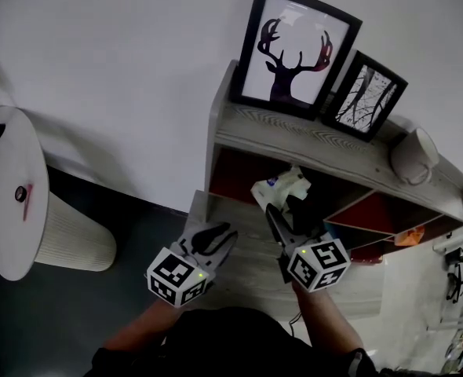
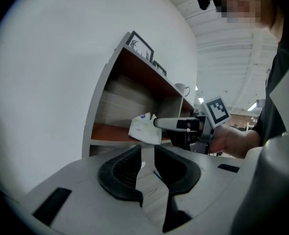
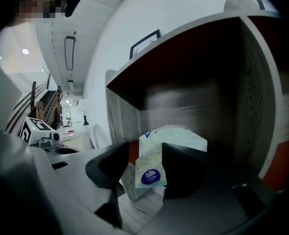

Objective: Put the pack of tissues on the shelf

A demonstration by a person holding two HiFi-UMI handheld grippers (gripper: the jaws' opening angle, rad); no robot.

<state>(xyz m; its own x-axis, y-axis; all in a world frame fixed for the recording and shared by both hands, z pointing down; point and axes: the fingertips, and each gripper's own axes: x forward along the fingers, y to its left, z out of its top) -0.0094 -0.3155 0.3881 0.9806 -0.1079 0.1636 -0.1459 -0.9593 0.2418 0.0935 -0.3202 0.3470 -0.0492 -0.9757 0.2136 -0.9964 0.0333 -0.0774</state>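
The white pack of tissues with a blue round label rests at the front of the wooden shelf's upper compartment, under the top board. My right gripper reaches into that compartment, its jaws on either side of the pack. In the right gripper view the pack stands between the jaws of the right gripper, and a gap shows at the left jaw, so they stand open. My left gripper hovers over the lower board to the left, jaws slightly apart with nothing between them. Its own view shows the pack ahead.
Two framed pictures, a deer and a tree print, lean on the shelf top beside a white mug. A round white table and a ribbed white cylinder stand at left. The white wall is behind.
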